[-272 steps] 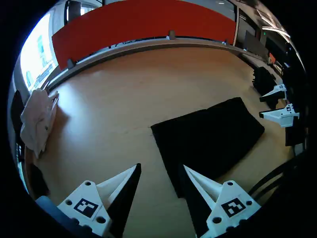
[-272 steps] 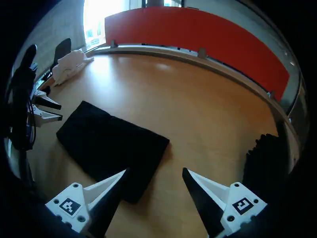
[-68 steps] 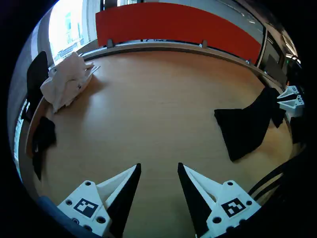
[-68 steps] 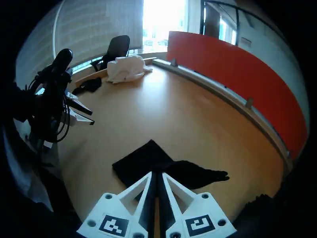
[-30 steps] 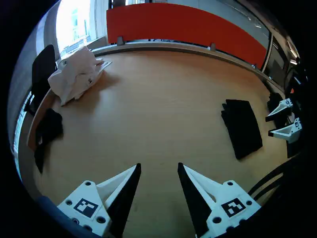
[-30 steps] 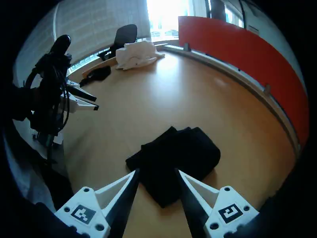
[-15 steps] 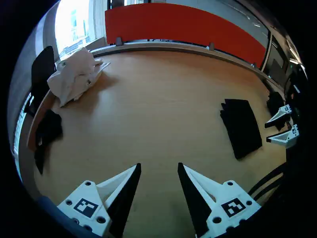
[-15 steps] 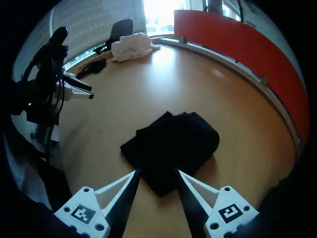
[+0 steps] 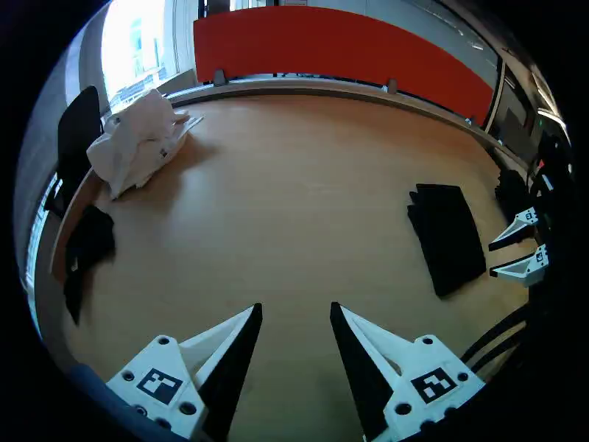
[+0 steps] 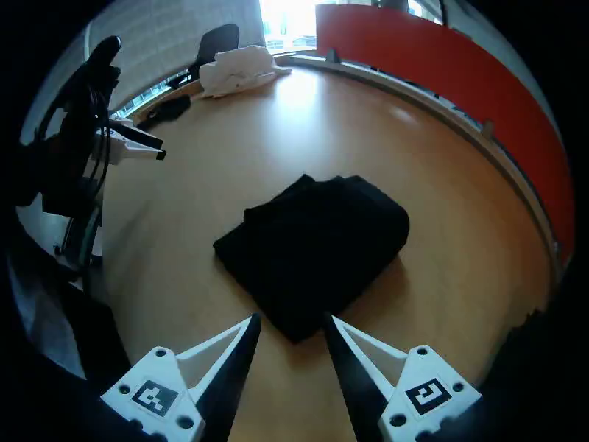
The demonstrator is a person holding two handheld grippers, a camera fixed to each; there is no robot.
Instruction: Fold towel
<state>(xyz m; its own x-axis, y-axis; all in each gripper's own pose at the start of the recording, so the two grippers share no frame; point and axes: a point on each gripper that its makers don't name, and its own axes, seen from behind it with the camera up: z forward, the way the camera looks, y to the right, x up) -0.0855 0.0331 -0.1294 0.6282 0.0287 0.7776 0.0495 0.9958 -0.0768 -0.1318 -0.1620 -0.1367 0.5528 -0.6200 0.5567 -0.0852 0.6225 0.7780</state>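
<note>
While both of my grippers hang over the wooden table point(image 9: 294, 184), neither has hold of anything. My left gripper point(image 9: 294, 306) has its two fingers spread wide above bare wood, well apart from the work. My right gripper point(image 10: 291, 317) is parted too. In the right gripper view the near corner of the black towel point(image 10: 316, 243) reaches into the gap between its fingertips, but the fingers do not press on the cloth, and I cannot tell whether they touch it at all. The towel lies flat on the table as a thick, roughly rectangular folded bundle, with stacked layers showing along its far left edge. From the left gripper view it sits off to my right, near that side of the table, with the right gripper just beside it. A heap of white cloth point(image 9: 140, 144) rests at the far left corner. A small dark cloth point(image 9: 88, 239) lies at the table's edge nearer to me, and a black chair point(image 9: 73, 132) stands behind them. A red partition point(image 9: 339, 44) runs along the table's far side.
</note>
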